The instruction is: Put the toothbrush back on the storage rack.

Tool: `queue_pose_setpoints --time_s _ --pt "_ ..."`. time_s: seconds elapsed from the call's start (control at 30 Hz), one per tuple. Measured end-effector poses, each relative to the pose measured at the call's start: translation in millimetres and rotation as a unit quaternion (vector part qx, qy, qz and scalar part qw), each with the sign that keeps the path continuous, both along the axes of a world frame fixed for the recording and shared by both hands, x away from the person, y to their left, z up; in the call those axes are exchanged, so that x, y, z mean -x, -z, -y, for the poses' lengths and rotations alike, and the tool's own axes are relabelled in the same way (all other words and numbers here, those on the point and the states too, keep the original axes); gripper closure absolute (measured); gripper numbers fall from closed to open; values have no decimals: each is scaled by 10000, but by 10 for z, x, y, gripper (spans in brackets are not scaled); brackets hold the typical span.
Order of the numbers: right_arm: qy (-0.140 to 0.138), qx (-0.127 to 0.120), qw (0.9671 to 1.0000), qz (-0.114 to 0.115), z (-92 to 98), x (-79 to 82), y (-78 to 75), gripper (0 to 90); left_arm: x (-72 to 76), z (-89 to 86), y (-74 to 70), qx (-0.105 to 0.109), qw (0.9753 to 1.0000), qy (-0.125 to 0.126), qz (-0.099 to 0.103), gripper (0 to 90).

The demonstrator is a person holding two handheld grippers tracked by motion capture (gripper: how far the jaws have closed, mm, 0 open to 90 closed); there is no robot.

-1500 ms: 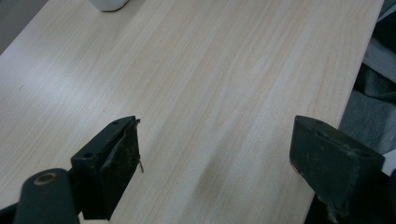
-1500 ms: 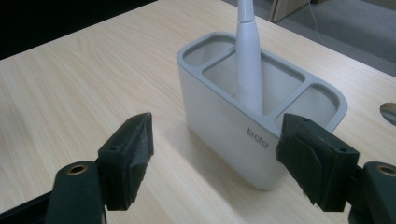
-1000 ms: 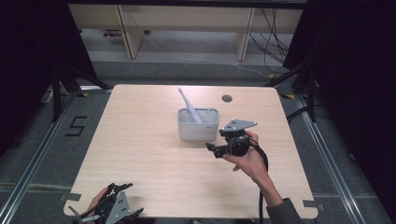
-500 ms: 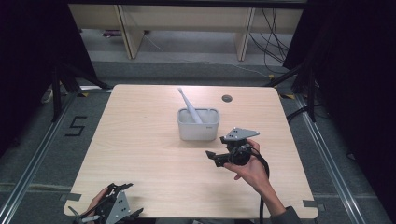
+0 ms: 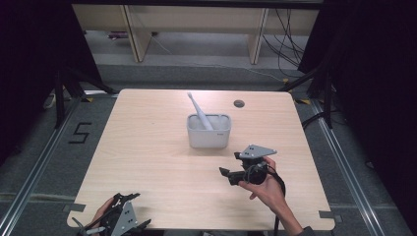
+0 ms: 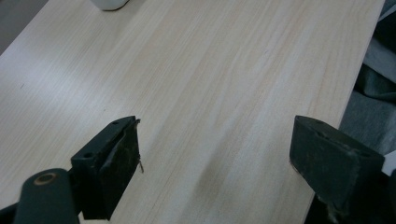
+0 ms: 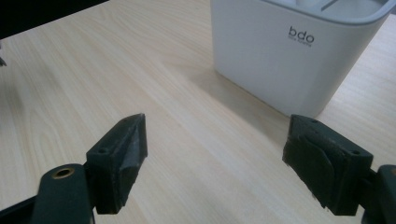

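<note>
A white rectangular holder marked "bdo" stands near the middle of the wooden table. A white toothbrush leans upright inside it. My right gripper hovers in a hand to the front right of the holder, apart from it. Its jaws point left toward it. In the right gripper view, this gripper is open and holds nothing. My left gripper sits at the table's front left edge. It is open over bare wood. A corner of the holder shows far off.
A small round grommet hole sits near the table's far edge, right of centre. The table's right edge and grey fabric lie beside the left gripper's jaw. Metal floor rails and cables surround the table.
My right gripper has drawn back from the holder toward the front edge and dropped a little lower. The left gripper has stayed put.
</note>
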State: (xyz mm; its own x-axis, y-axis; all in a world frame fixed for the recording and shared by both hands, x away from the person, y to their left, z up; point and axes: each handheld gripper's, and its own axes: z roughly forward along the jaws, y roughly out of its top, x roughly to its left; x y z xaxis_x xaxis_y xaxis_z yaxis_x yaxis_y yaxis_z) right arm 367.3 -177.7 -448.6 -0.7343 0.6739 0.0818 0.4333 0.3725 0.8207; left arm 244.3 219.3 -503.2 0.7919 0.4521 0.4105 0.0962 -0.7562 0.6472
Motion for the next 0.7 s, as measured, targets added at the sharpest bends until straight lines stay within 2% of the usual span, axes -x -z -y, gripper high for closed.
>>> queue_pose_setpoints --time_s 0.1,0.13,0.17,0.2,0.23,0.27,0.3,0.33,0.37,0.4,0.43,0.47,0.5,0.53,0.57,0.6,0.63,0.67,0.7 --pt "-100 3 9999 39 26 15 43 214 6 -2 -9 0 10000 15 -48 156" --pt "-51 -23 10000 -34 35 36 49 211 3 -11 -20 -105 9999 42 -51 156" --pt "1 -58 9999 -87 33 57 63 210 0 -1 0 17 10000 -11 -9 156" --pt "-114 -6 9999 8 47 46 78 208 -2 -10 -11 -75 10000 41 -42 156" --pt "-26 -19 10000 -42 47 74 88 208 2 -8 -12 -76 9999 31 -64 156" --pt "-105 -42 9999 -30 55 71 102 207 1 3 6 12 10000 -3 -13 156" --pt "18 -68 9999 -130 50 104 109 204 5 -2 -4 -43 10000 22 -29 155" --pt "-64 15 10000 35 70 88 119 201 2 -7 -16 -130 9999 41 -22 156" --pt "-65 -24 10000 -46 68 103 130 200 3 11 12 41 9999 -64 98 156" --pt "-108 3 9999 -34 78 106 140 197 6 11 11 42 9999 -64 97 156" --pt "-78 25 10000 15 89 116 145 195 5 -6 -14 -122 9999 28 -7 156" --pt "-96 -76 9999 -97 85 129 161 195 1 -8 -15 -145 9999 34 -27 156" --pt "-16 -33 9999 -103 96 154 158 192 0 -9 -14 -125 9999 53 -78 156" --pt "-42 -47 9999 -111 103 159 170 191 2 7 16 16 10000 -44 46 156" --pt "-69 -15 9999 88 120 154 179 187 0 5 11 -10 10000 -20 18 156" --pt "-31 -76 9999 -103 119 179 188 182 4 7 10 -10 10000 -34 47 156" --pt "4 -71 9999 -86 126 188 202 180 5 3 0 -13 10000 16 -33 156" --pt "-22 -74 9998 -179 129 209 208 180 3 -2 -9 -76 10000 32 -33 156" --pt "-38 12 10000 4 153 207 216 179 4 -3 -9 -75 10000 28 -32 156"
